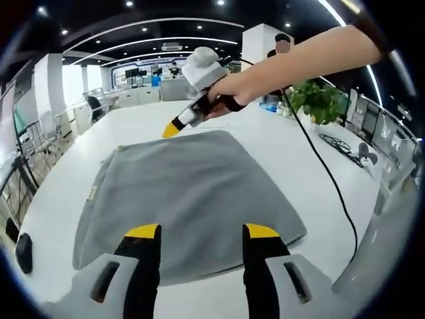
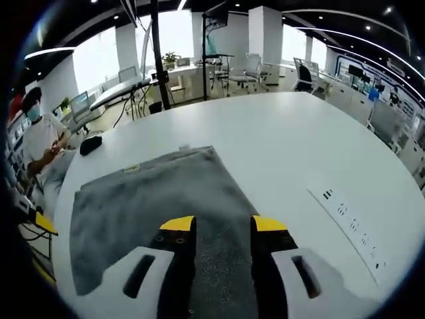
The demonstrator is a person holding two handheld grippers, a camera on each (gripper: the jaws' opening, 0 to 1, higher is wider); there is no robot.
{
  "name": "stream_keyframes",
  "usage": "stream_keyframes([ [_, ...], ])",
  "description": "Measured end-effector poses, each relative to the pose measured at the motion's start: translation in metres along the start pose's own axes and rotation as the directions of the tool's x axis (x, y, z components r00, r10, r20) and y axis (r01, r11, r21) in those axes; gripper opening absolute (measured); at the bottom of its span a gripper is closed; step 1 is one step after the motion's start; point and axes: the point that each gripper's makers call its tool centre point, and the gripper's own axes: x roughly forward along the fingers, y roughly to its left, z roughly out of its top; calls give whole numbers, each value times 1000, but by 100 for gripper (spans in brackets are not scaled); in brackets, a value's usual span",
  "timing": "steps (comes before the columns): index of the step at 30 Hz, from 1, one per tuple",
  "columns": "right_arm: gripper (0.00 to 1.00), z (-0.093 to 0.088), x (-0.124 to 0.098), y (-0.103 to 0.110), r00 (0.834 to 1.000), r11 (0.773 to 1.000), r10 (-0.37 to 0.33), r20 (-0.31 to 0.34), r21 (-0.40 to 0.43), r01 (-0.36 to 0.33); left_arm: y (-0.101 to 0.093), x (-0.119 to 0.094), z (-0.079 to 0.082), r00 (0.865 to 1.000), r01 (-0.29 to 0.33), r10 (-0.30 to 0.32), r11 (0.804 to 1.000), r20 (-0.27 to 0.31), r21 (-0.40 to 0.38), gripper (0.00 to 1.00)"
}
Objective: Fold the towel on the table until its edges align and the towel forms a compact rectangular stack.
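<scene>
On the white table [image 1: 279,143] the grey towel [image 1: 192,193] lies flat; my left gripper [image 1: 202,231] and right gripper [image 2: 224,224] hover over it, jaws apart, holding nothing

Grey towel [image 1: 189,199] spread flat on white table [image 1: 292,143] — left gripper [image 1: 202,231] poised above near edge, jaws apart. Across it, right gripper [image 1: 171,130] in a hand [image 1: 229,90] — tip at far edge.
</scene>
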Motion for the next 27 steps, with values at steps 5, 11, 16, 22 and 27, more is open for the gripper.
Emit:
stream_keyframes([
  [5,31,-8,-8,-5,1000,1000,-8,-2,16,8,-15,3,5,999,34,-34,999,-8,21,51],
  [11,31,-24,-23,-17,1000,999,-15,-3,28,15,-27,9,5,998,66,-65,997,-21,49,51],
  [16,31,-40,-34,-27,999,999,-31,-30,22,32,-43,16,2,994,109,-107,992,-36,70,51],
  [22,31,-59,-56,-40,997,998,-60,-55,-5,59,-63,22,-2,986,159,-153,983,-62,94,51],
  [27,30,-69,-71,-50,994,996,-87,-59,14,88,-78,25,-2,978,200,-192,972,-79,120,51],
])
